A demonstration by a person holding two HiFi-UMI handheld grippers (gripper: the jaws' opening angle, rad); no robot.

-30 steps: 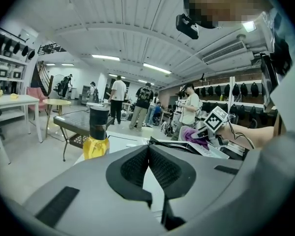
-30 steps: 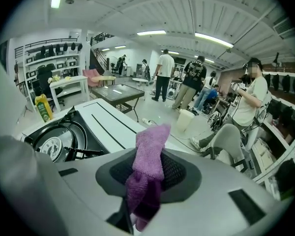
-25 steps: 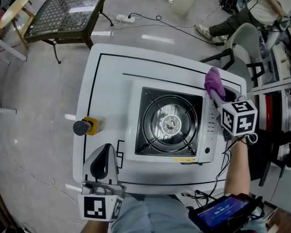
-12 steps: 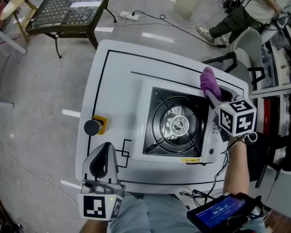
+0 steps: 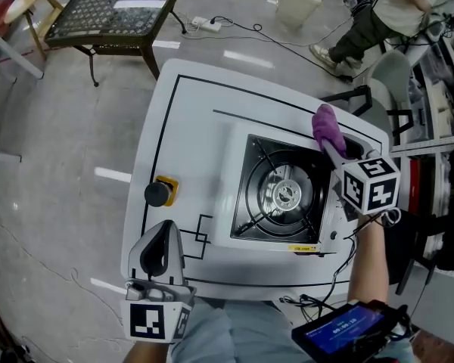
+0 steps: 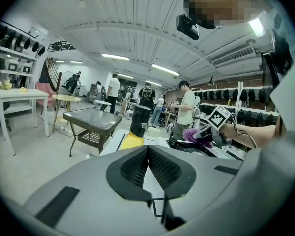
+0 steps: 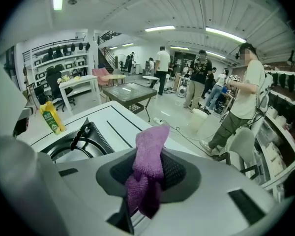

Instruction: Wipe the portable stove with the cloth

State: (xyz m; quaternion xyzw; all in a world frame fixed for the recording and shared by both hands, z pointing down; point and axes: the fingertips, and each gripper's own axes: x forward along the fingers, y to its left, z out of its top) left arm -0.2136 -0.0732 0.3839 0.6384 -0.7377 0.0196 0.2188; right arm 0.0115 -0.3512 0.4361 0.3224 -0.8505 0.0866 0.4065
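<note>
At the table's (image 5: pixel 189 127) near left corner we hold the left gripper (image 5: pixel 163 239), jaws together and empty, with a black-capped yellow bottle (image 5: pixel 160 192) just beyond it by the left edge. The portable stove (image 5: pixel 284 195) fills the table's right half. At its far right corner our right gripper (image 5: pixel 331 151) is clamped on the purple cloth (image 5: pixel 327 127), a chair (image 5: pixel 390 74) standing just past that table edge.

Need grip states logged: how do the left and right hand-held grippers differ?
The left hand-held gripper has its jaws together and empty; the right hand-held gripper is clamped on the purple cloth. Left is at the table's near edge, off the stove; right is over the stove's far right corner. Both are gray.
</note>
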